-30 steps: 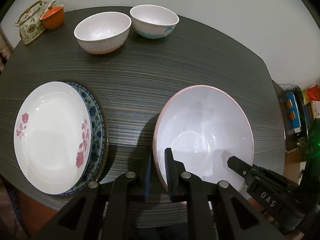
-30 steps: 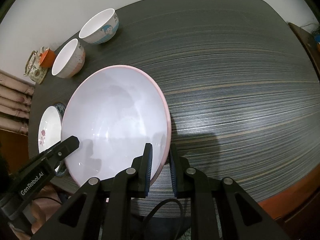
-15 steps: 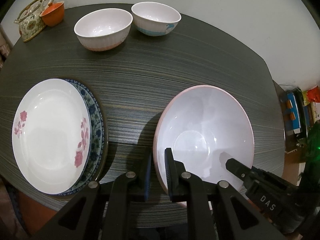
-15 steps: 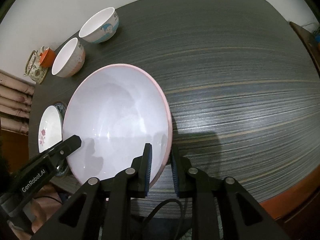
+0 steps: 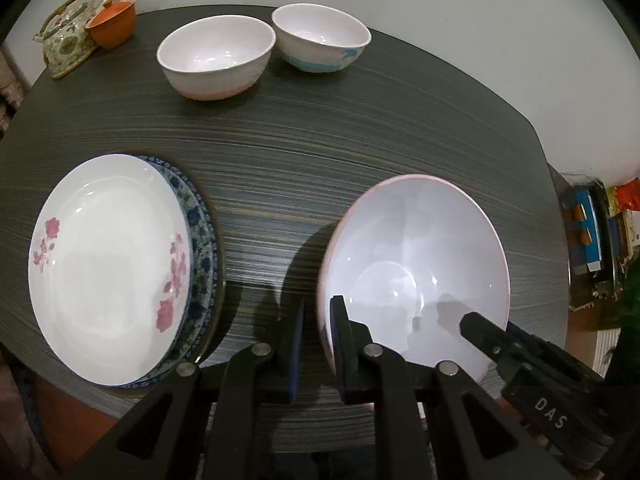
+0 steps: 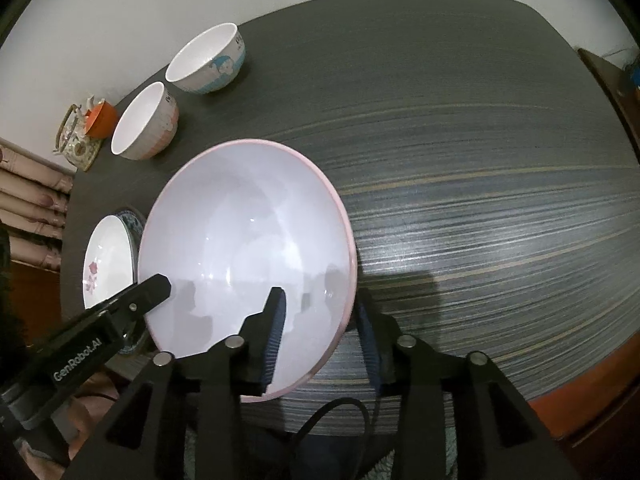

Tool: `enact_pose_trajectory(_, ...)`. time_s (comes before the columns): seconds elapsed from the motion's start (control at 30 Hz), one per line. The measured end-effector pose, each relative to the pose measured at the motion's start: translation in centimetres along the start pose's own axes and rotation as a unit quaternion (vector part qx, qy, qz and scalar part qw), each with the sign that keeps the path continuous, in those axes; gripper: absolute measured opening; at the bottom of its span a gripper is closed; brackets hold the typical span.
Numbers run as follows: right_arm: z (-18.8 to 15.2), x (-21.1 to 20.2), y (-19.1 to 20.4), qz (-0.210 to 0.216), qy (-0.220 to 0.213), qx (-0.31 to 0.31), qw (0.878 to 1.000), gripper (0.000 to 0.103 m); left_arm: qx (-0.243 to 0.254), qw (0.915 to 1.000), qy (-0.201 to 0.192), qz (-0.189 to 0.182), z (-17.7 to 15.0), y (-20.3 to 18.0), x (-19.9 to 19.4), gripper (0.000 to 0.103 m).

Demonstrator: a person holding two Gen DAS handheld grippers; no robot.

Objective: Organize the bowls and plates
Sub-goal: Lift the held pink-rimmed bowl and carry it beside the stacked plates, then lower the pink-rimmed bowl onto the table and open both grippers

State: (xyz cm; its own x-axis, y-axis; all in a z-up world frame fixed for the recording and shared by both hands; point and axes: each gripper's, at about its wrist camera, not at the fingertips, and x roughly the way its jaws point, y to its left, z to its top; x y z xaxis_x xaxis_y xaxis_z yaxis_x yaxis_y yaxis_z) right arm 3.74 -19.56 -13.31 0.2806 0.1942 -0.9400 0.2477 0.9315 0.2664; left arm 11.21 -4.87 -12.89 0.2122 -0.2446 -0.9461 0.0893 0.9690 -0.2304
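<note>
- Presently, my left gripper and my right gripper both straddle the near rim of the large pink-rimmed bowl, which sits on the dark striped table, at its near right part in the left wrist view.
- My left gripper pinches the rim at the bowl's left side: one pad lies inside the wall, the other outside, and the gap between them is narrow, so I read it as clamped on the bowl.
- My right gripper stands at the bowl's right side; its jaws are opening, the rim is between them, and both pads stand clear of the wall. I judge this grip released.
- The bowl's rim runs across both grippers from left to right, and the bowl itself lies ahead of and below them.
- Two plates are stacked to the left of the bowl, nearer my left gripper, apart from the bowl.
- Two small bowls stand side by side at the far edge, well apart from both grippers; a teapot and an orange cup sit at the far left corner.
- I judge that the small bowls are the pieces yet to be gathered.
</note>
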Motion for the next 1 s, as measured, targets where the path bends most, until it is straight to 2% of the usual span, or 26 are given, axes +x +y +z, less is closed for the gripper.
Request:
enact_pose_trajectory(0.2,0.5,-0.8,0.1,-0.004,-0.013,0.000,1.000,0.039,-0.005,0.9999,-0.010,0.003,0.1,0.6,-0.9,0.026)
enact_pose_trajectory(0.33,1.1,-1.6,0.3,-0.008,-0.030,0.001,1.000,0.049,-0.005,0.9999,-0.015,0.002,0.2,0.8,-1.4,0.033)
enact_pose_trajectory(0.67,1.6,-2.9,1.8,-0.019,-0.057,-0.018,0.998,0.050,-0.009,0.9995,-0.029,-0.008,1.1,2.1,-2.9,0.035)
enact_pose_trajectory(0.8,1.9,-3.1,2.5,-0.020,-0.062,-0.025,0.998,0.050,-0.017,0.9993,-0.033,-0.005,1.6,3.0,-3.4,0.042)
enact_pose_trajectory(1.0,2.4,-3.0,4.1,-0.026,-0.061,-0.044,0.997,0.050,-0.031,0.9985,-0.045,0.001,2.6,5.0,-4.4,0.043)
